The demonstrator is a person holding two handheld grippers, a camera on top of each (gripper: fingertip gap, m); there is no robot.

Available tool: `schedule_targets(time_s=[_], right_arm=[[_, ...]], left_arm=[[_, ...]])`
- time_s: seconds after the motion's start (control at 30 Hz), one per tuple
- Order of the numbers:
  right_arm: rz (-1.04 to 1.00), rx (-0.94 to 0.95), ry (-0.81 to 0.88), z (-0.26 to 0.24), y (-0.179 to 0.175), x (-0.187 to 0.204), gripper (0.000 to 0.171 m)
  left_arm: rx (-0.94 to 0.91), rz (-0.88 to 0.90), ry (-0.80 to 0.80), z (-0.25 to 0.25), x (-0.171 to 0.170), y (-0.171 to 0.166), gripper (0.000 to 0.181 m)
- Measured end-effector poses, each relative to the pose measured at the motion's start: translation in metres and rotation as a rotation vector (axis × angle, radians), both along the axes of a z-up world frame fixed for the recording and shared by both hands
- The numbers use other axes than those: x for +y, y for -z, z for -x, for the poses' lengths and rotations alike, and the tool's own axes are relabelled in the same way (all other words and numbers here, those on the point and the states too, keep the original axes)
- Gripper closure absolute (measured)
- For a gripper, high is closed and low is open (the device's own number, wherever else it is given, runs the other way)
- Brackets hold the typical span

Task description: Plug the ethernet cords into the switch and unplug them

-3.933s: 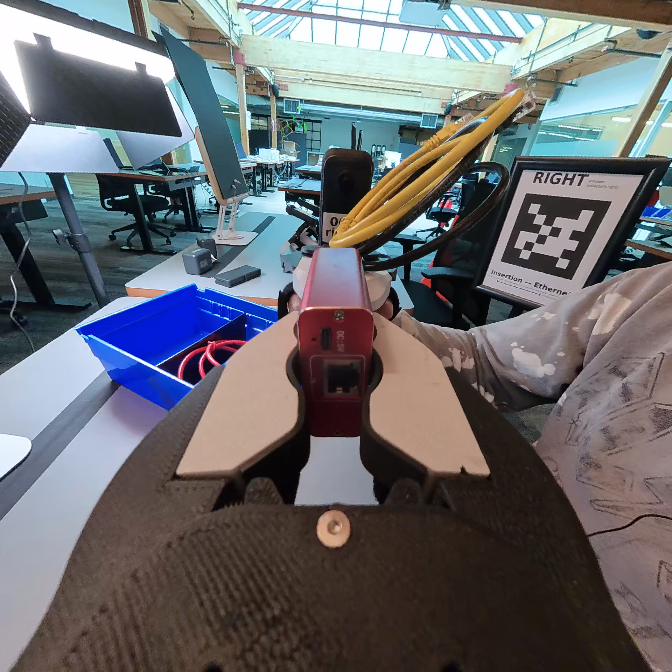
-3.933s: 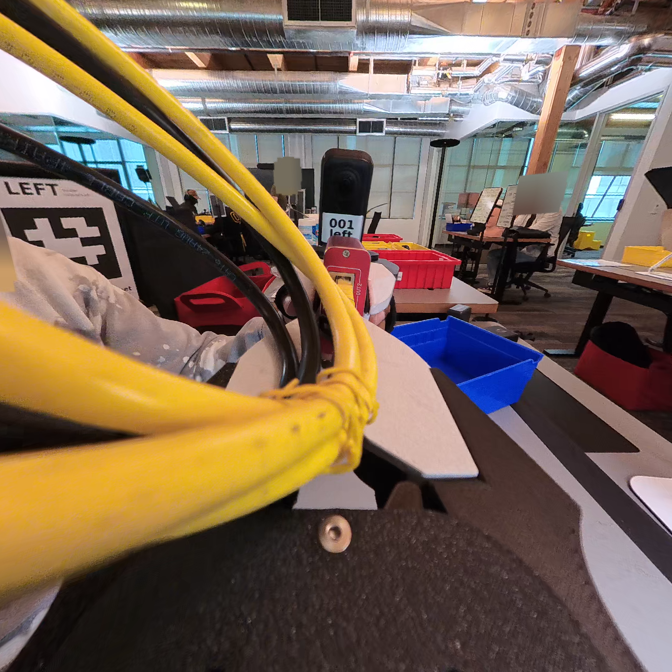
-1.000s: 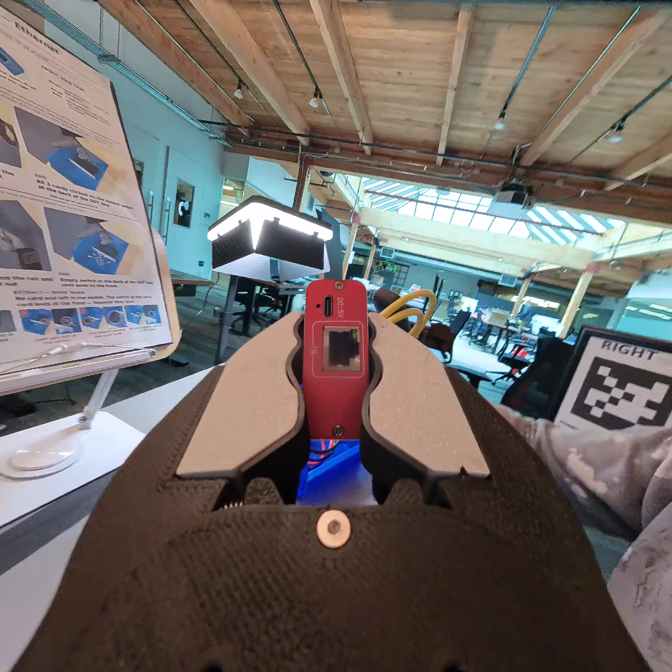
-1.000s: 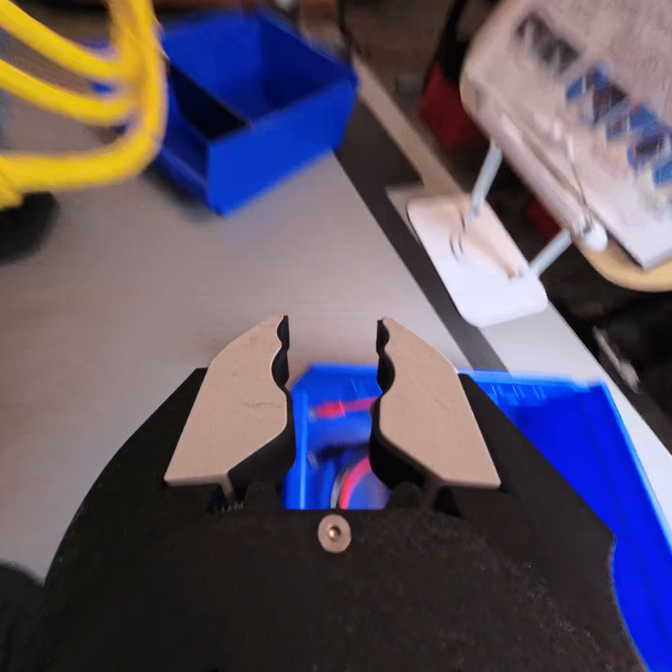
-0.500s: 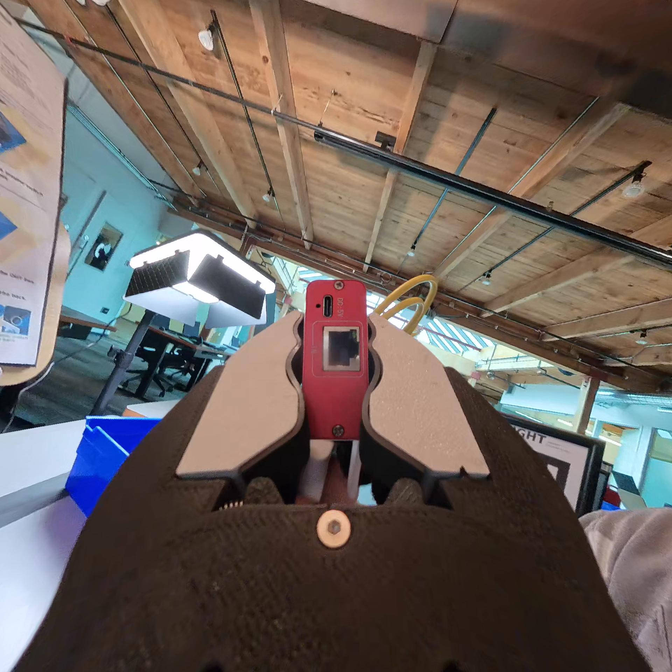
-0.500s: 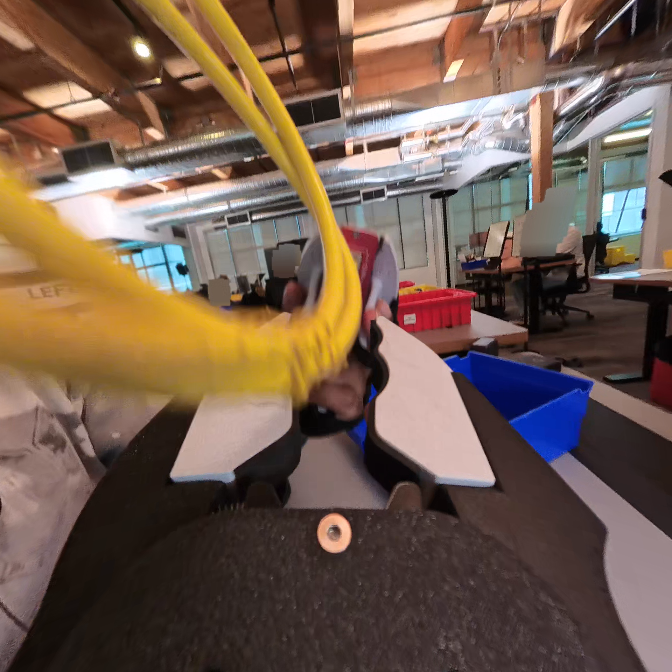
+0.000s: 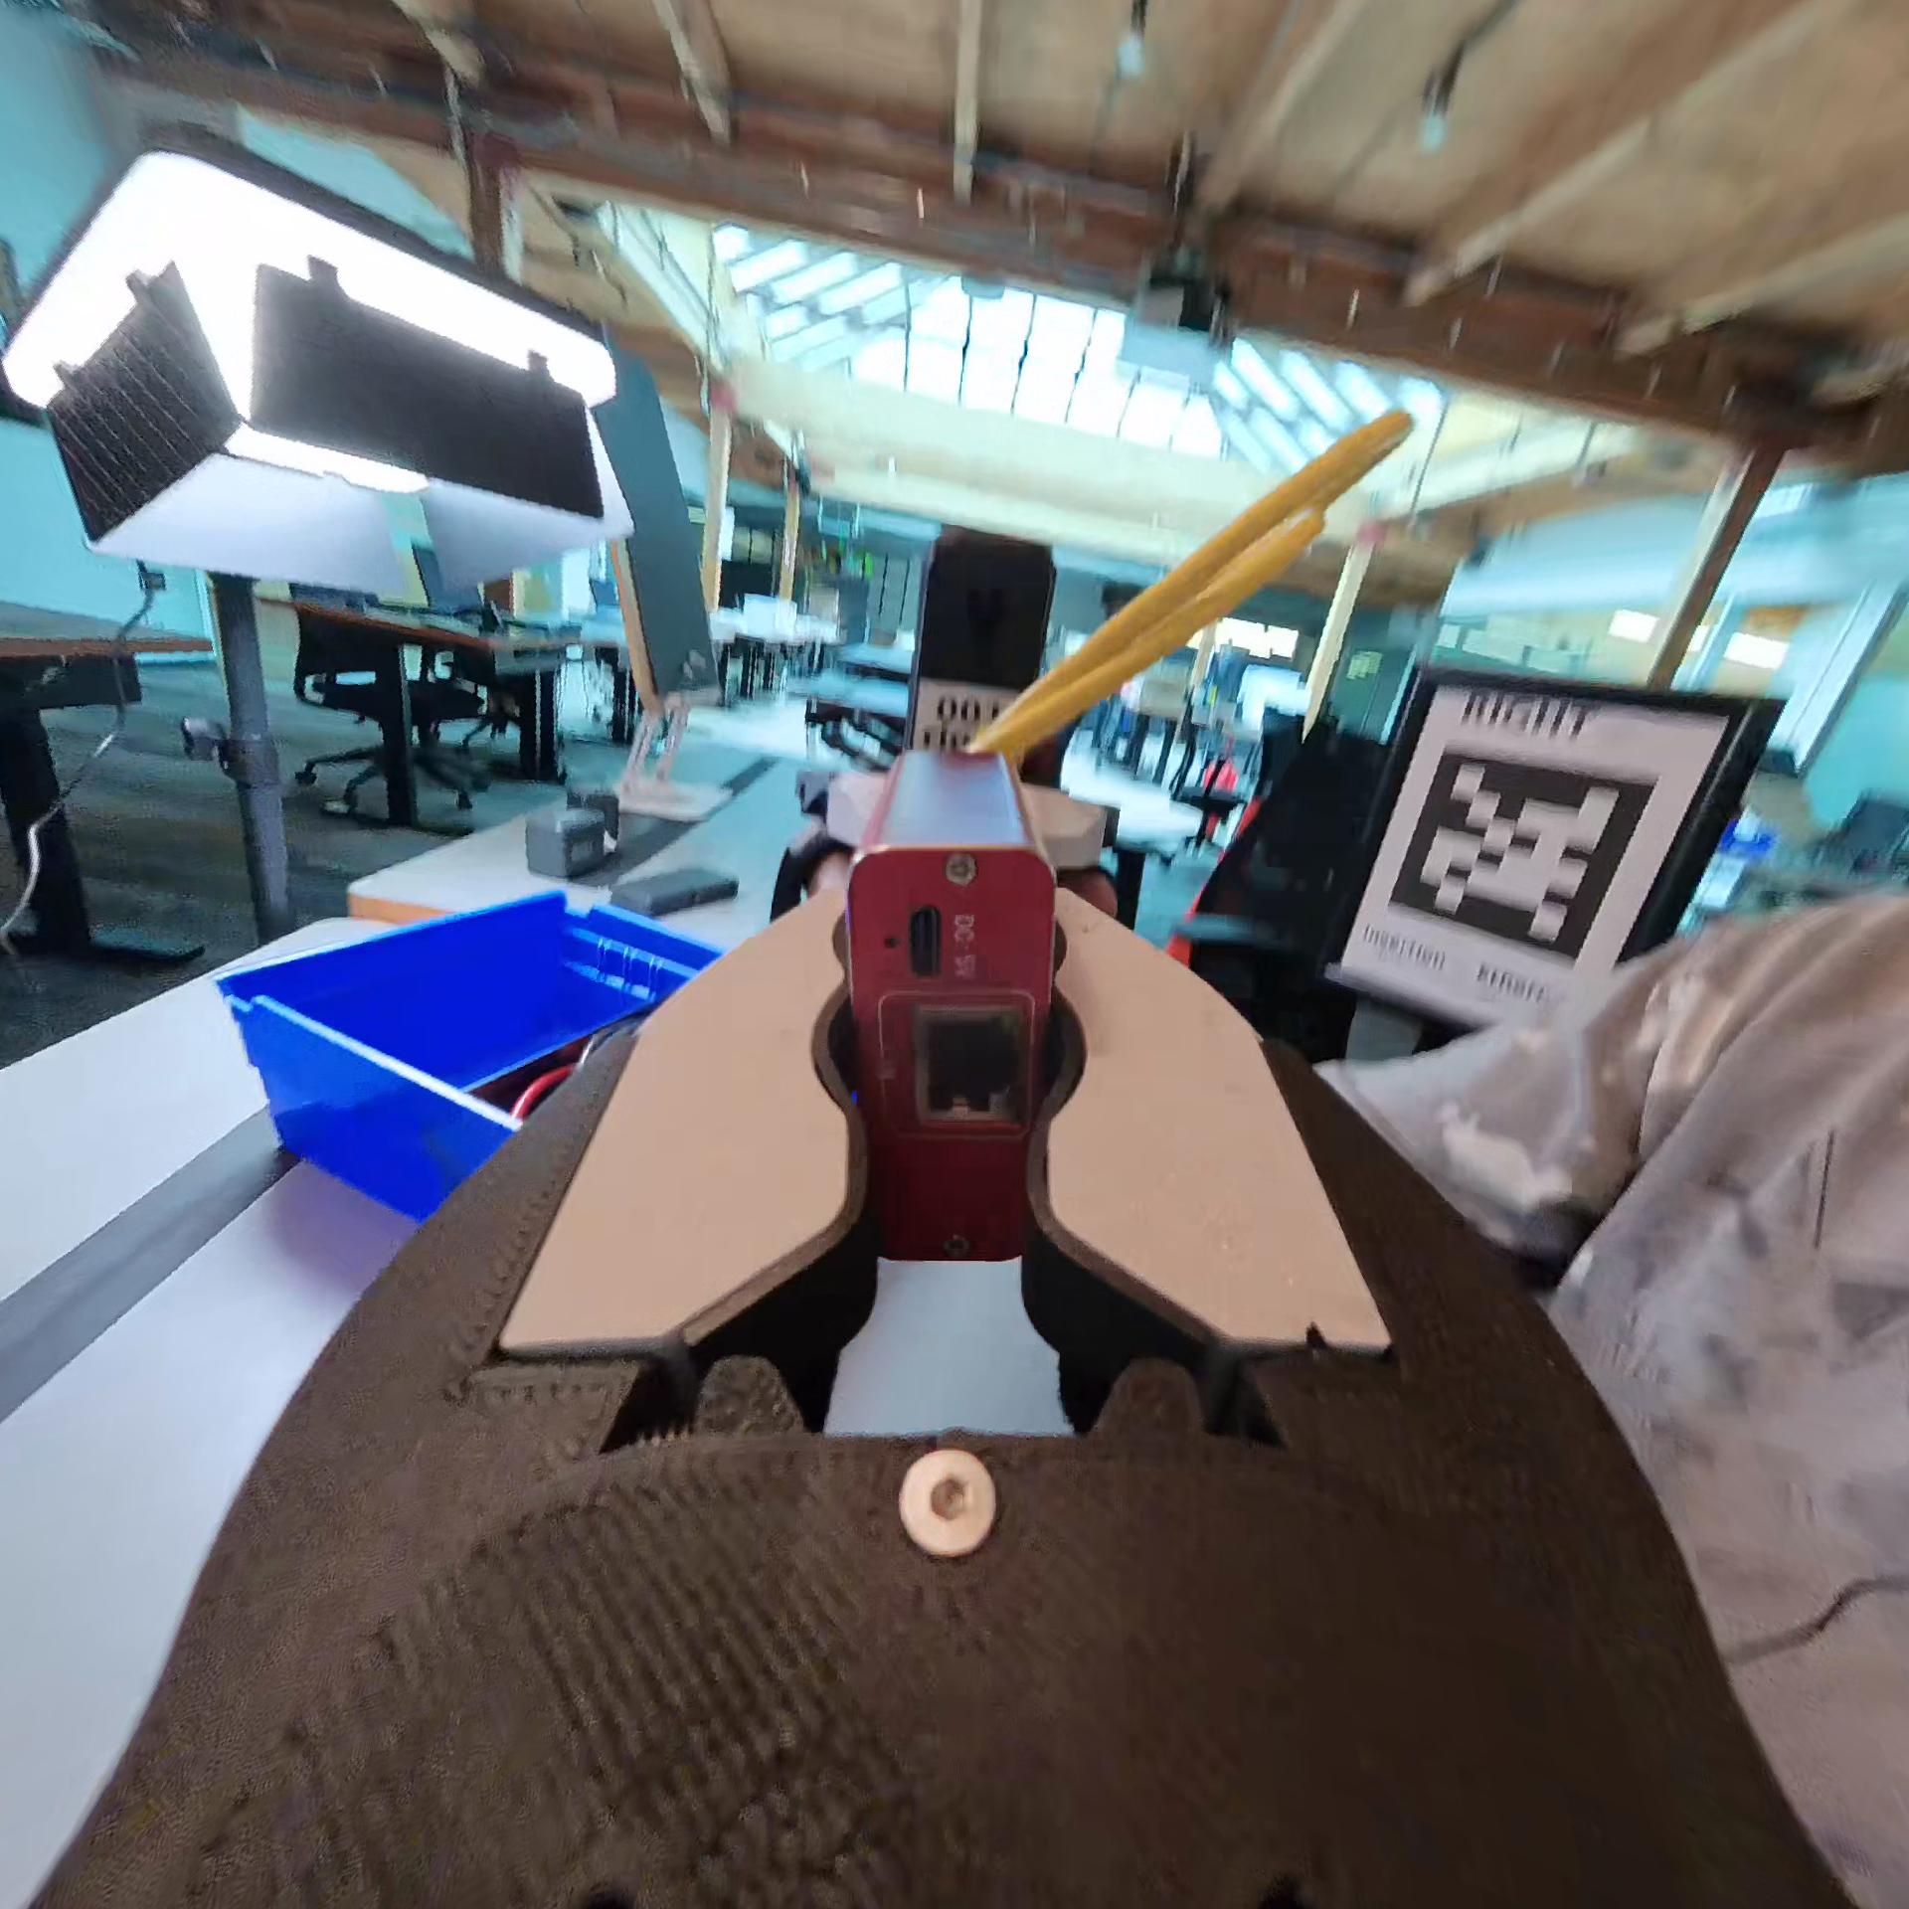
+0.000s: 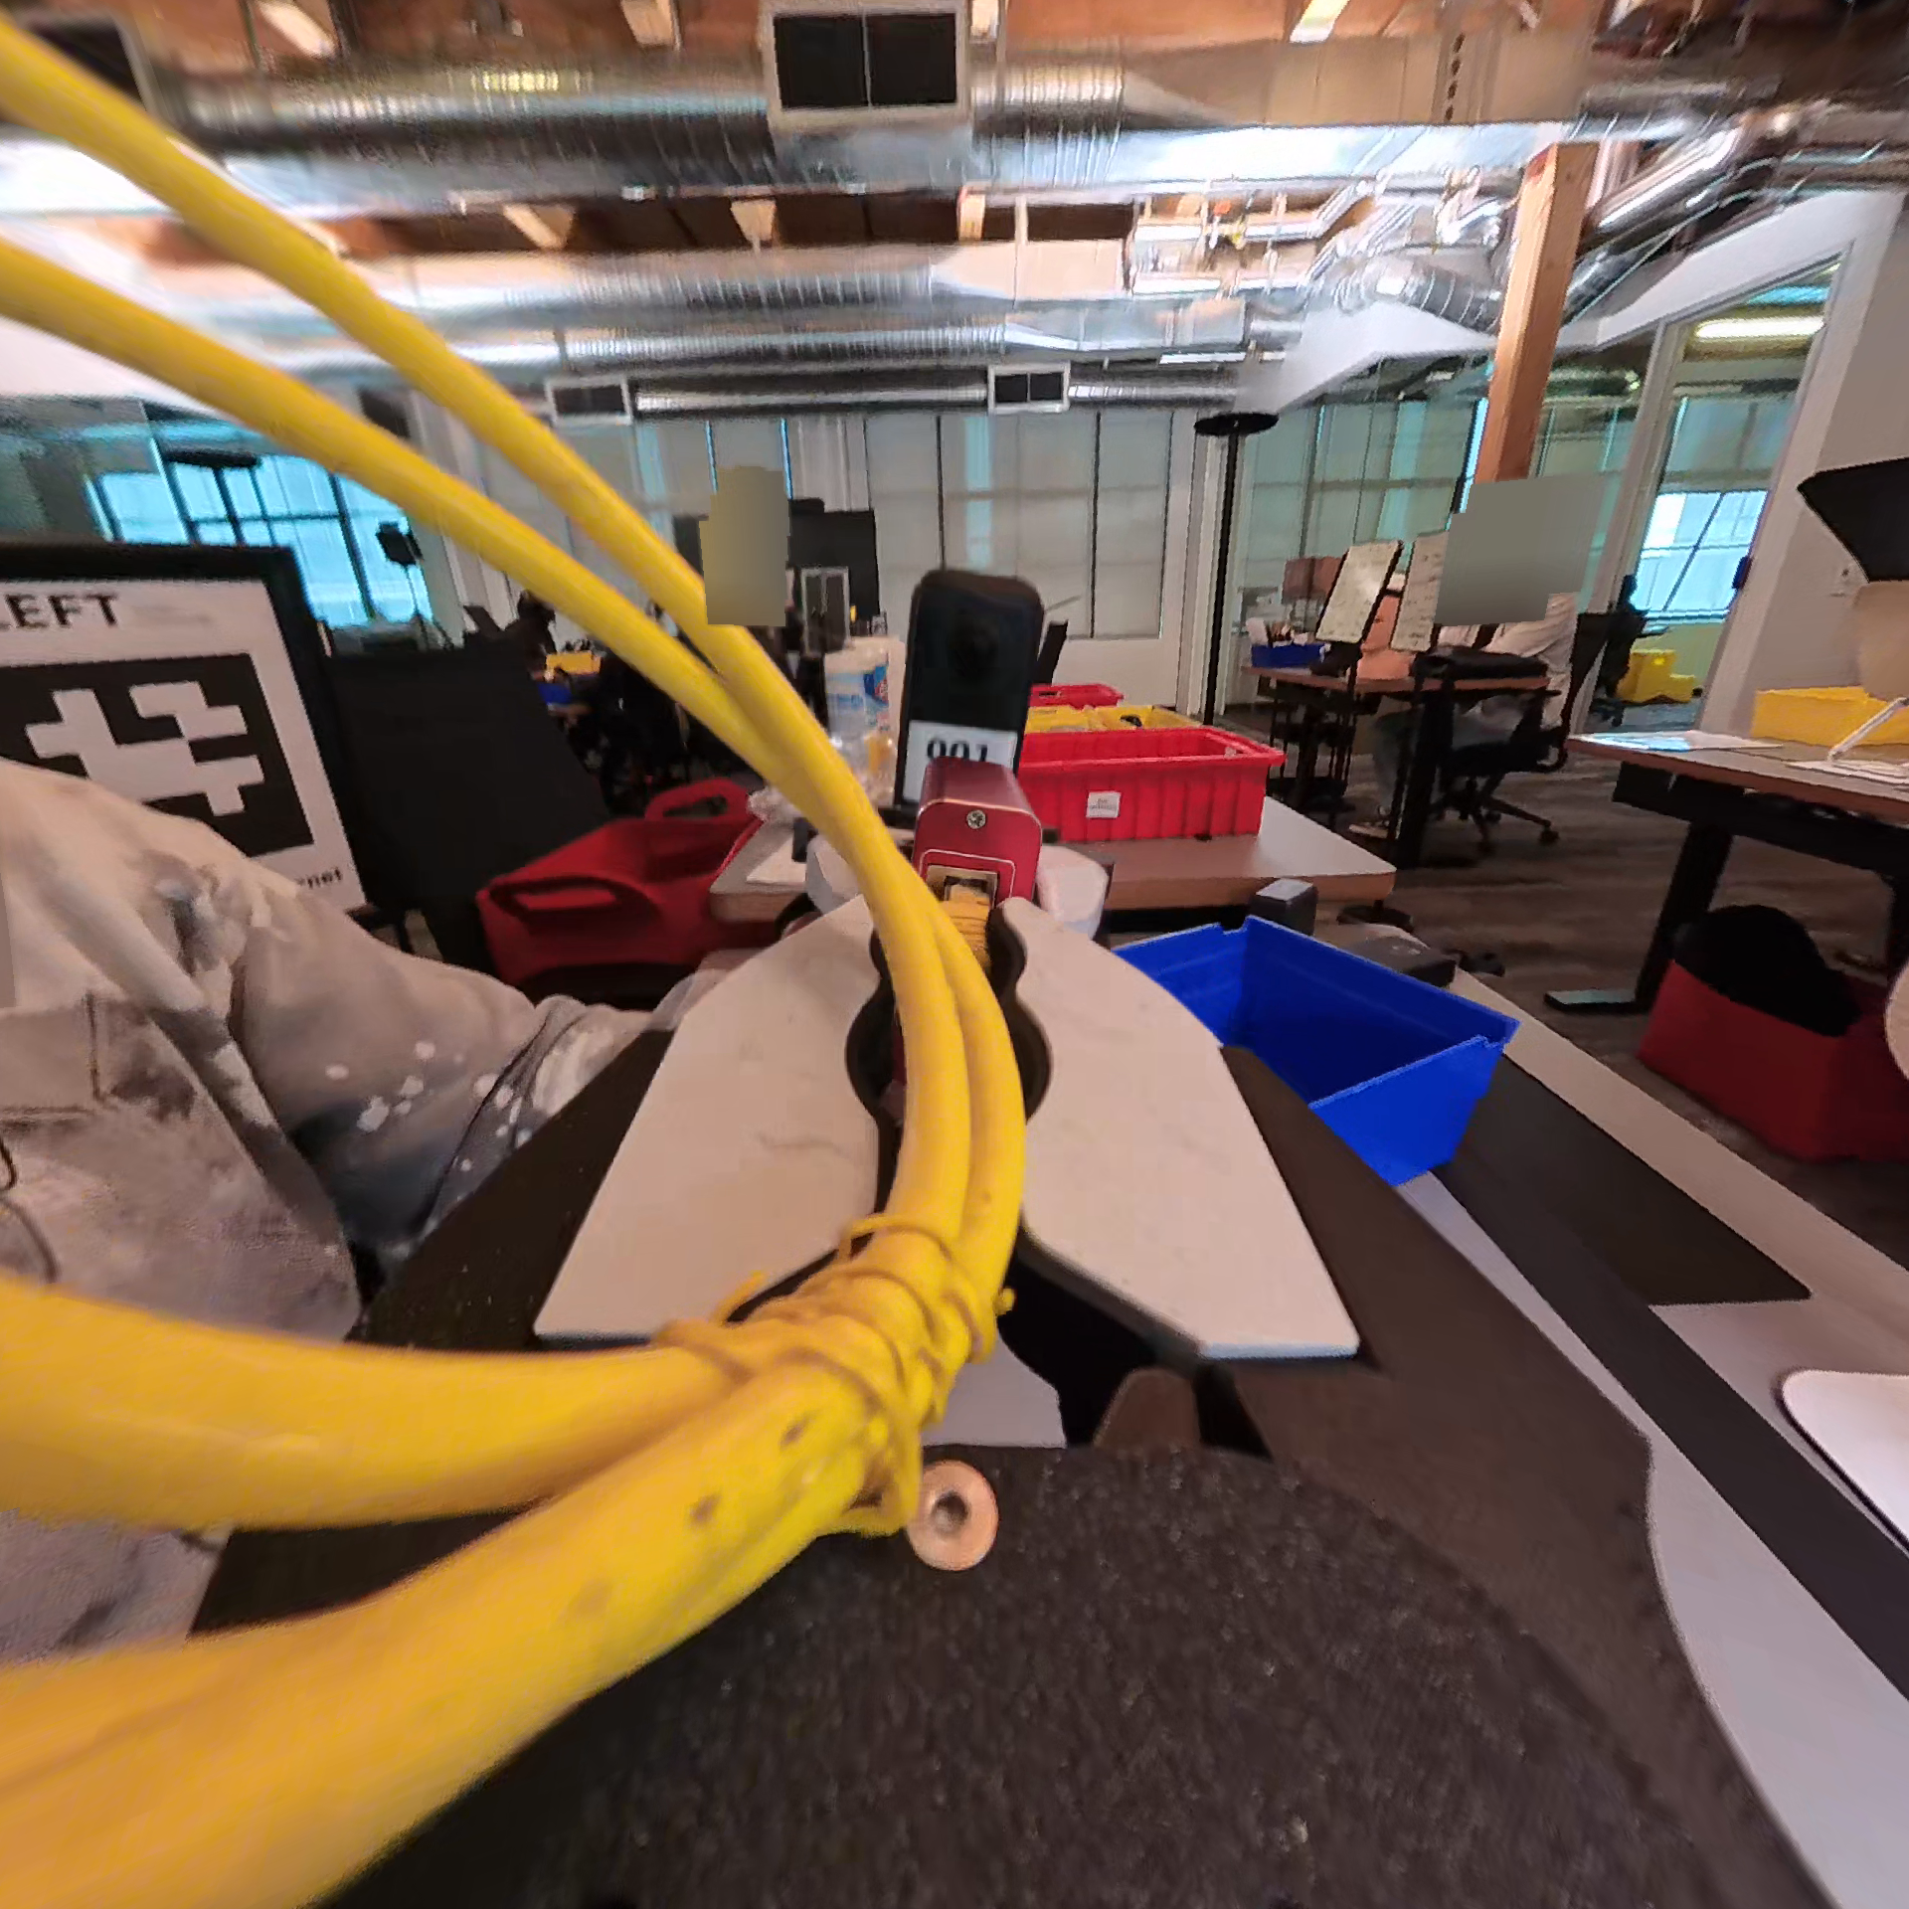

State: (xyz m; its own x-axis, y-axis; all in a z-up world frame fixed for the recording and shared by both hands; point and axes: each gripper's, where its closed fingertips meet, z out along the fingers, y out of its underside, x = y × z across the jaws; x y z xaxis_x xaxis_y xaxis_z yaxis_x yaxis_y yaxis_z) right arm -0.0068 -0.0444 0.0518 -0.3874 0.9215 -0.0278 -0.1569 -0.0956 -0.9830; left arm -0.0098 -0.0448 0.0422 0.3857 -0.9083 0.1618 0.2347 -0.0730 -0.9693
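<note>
While the left hand-held gripper [image 7: 950, 1116] pinches the red switch [image 7: 948, 1074], the right hand-held gripper [image 8: 945, 1018] pinches a yellow ethernet cord [image 8: 961, 1043] at its port. Any tilt could jam the plug [image 8: 966, 894].

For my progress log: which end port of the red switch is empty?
The port facing the left gripper; the opposite port, at the right gripper, holds the plug of the yellow cord.
</note>
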Motion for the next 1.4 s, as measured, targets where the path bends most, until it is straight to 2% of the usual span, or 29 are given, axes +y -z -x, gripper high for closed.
schedule_targets(time_s=[0.1,0.17,0.47,0.97,1.17,1.4], right_arm=[[-0.063,-0.048,-0.016,-0.003,0.006,-0.006,0.157],[-0.091,-0.058,-0.017,-0.004,0.007,-0.009,0.157],[-0.113,-0.058,-0.014,-0.005,0.008,-0.012,0.157],[-0.174,-0.043,0.023,-0.006,0.006,-0.015,0.156],[-0.226,-0.04,0.119,-0.001,0.002,-0.009,0.155],[-0.196,-0.038,0.155,0.003,-0.001,-0.006,0.156]], left_arm=[[0.167,-0.043,-0.03,-0.004,-0.003,0.012,0.152],[0.212,-0.071,-0.047,-0.006,-0.005,0.013,0.151],[0.142,-0.066,-0.014,-0.009,-0.007,0.008,0.151],[0.213,-0.108,-0.043,-0.01,-0.012,0.007,0.151],[0.223,-0.112,-0.083,-0.006,-0.01,0.005,0.15],[0.275,-0.153,-0.172,-0.002,-0.008,0.002,0.151]])
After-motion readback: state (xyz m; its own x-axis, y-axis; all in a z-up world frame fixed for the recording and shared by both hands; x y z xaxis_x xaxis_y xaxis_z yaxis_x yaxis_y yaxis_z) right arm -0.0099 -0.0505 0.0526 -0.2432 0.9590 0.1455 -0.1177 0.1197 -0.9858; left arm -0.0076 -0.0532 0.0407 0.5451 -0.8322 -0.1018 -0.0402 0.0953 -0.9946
